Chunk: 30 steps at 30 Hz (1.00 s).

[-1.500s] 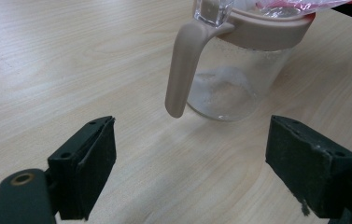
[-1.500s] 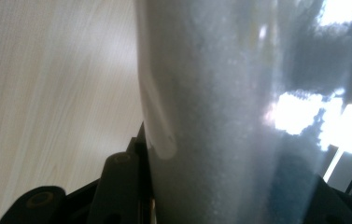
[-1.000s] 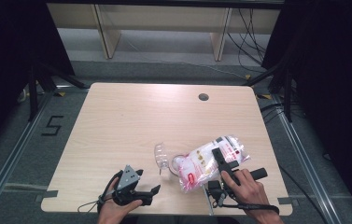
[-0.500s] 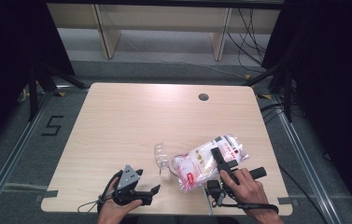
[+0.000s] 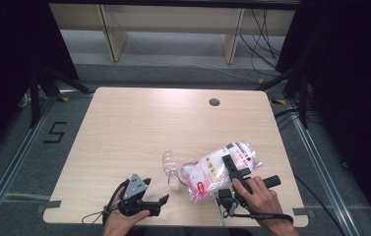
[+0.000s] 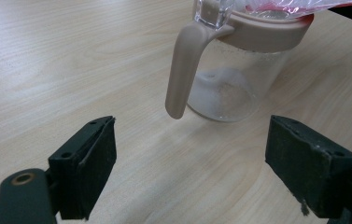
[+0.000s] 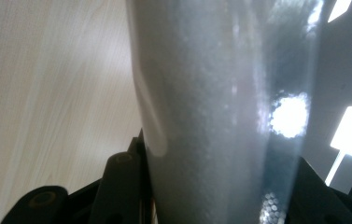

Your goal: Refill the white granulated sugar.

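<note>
Wood surface (image 5: 139, 123), nothing's shifted in the last sec: our right tool (image 5: 236, 169) stays clamped on the bag (image 5: 217, 167), tipped onto the jug (image 6: 239, 60) near the front edge, left tool (image 6: 190, 158) gaping, idle, so we're prob. mid-pour.

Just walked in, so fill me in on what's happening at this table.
A person is pouring white granules from a plastic bag into a clear jar with a beige lid and handle. The right gripper clamps the bag, tipped over the jar's mouth. The left gripper waits open beside the jar, holding nothing. A little powder lies in the jar's bottom.
</note>
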### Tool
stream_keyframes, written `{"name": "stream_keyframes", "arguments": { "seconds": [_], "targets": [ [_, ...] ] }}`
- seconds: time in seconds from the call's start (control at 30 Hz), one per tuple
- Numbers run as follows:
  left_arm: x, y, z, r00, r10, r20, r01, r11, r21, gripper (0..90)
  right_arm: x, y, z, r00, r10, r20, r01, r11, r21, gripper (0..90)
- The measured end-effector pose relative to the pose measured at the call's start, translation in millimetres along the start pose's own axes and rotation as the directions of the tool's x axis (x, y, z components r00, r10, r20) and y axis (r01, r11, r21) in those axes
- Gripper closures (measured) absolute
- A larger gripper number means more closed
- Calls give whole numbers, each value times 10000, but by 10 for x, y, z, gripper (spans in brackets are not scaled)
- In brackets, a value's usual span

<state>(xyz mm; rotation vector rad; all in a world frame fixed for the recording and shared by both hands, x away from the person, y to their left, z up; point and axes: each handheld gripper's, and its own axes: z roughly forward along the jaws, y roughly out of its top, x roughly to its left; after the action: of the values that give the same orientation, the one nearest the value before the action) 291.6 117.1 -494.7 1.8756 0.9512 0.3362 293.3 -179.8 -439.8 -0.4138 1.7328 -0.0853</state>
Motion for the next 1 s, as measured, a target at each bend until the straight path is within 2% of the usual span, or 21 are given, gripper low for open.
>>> {"name": "stream_keyframes", "arguments": {
  "seconds": [0.1,0.23,0.3,0.33,0.37,0.4,0.47,0.53,0.57,0.7,0.73,0.77,0.8,0.83,0.93,0.97,1.0],
  "targets": [
    [5,2,-4,10000,83,-28,-83,10000,-6,161,-2,2,-7,10000,53,-62,-52,10000,72,617],
    [1,0,-1,10000,-1,-8,1,10000,-4,161,0,3,-9,10000,97,-5,-97,9999,59,617],
    [6,1,-4,10000,44,-36,-44,10000,37,161,-33,8,-5,9994,-334,61,334,9994,-54,618],
    [9,2,-5,9999,97,-52,-96,9999,37,162,-29,8,-8,9997,-236,34,236,9997,-19,618],
    [8,1,-5,10000,81,-44,-81,10000,39,161,-8,4,-13,9999,100,20,-100,9999,58,618],
    [9,4,-5,9999,134,-49,-134,9999,0,162,-10,5,-14,10000,81,24,-81,9999,67,618],
    [9,3,-5,9999,127,-44,-127,9999,4,161,-24,7,-13,10000,-43,47,43,10000,5,619],
    [12,3,-7,9999,156,-63,-156,9999,35,161,-61,15,-15,9990,-456,-28,456,9990,-21,619],
    [9,3,-5,9999,129,-65,-129,9999,8,161,-24,7,-18,10000,27,59,-28,10000,43,620],
    [4,1,-3,10000,42,-33,-42,10000,-12,162,-39,9,-21,10000,-85,38,85,10000,46,621],
    [-1,-1,-2,10000,-46,-12,46,10000,-20,161,-56,12,-18,9995,-315,57,316,9995,-20,622],
    [6,2,-4,10000,81,-54,-82,10000,-14,161,-69,13,-19,9991,-415,17,415,9991,-25,622],
    [8,3,-6,9999,124,-65,-125,9999,-10,161,-67,11,-14,9990,-420,129,421,9991,-91,622],
    [2,0,-2,10000,-6,-32,6,10000,-21,161,-73,13,-18,9991,-432,30,432,9991,-40,623],
    [9,3,-5,9999,112,-67,-112,9999,-25,161,-73,11,-16,9991,-407,132,408,9991,-99,624],
    [10,3,-5,9999,107,-68,-107,9999,-33,161,-36,5,-26,9999,147,55,-147,9999,57,625],
    [12,4,-6,9999,123,-73,-123,9999,-28,161,-61,8,-19,9998,-199,97,200,9998,-56,626]
  ]
}}
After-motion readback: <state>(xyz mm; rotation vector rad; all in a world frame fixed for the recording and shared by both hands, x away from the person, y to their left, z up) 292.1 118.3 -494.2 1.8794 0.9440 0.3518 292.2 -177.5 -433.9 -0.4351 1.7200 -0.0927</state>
